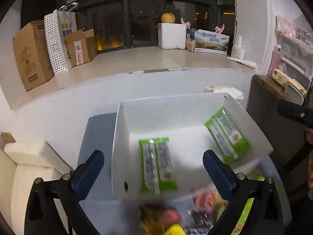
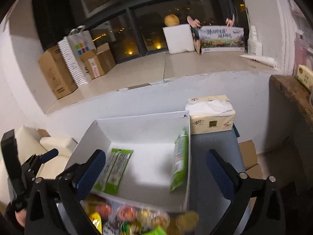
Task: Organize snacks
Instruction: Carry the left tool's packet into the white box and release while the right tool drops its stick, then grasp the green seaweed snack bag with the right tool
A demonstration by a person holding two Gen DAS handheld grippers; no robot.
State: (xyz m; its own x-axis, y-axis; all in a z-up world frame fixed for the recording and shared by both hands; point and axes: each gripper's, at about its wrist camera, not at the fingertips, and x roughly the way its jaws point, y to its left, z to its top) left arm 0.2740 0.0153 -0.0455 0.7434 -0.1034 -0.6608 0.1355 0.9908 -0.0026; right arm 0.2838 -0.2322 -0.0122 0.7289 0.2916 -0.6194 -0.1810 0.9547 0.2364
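A white open box stands on a blue-grey table. Two green snack packets lie inside: one flat near the front left, one leaning on the right wall. A blurred heap of mixed snacks lies in front of the box. My left gripper is open and empty above the box's front edge. My right gripper is open and empty over the box's front right. The left gripper also shows in the right wrist view.
A tissue pack sits behind the box's right corner. A dark wooden stand is at the right. A cream cushioned seat is at the left. Cardboard boxes and a white foam box stand on the window ledge.
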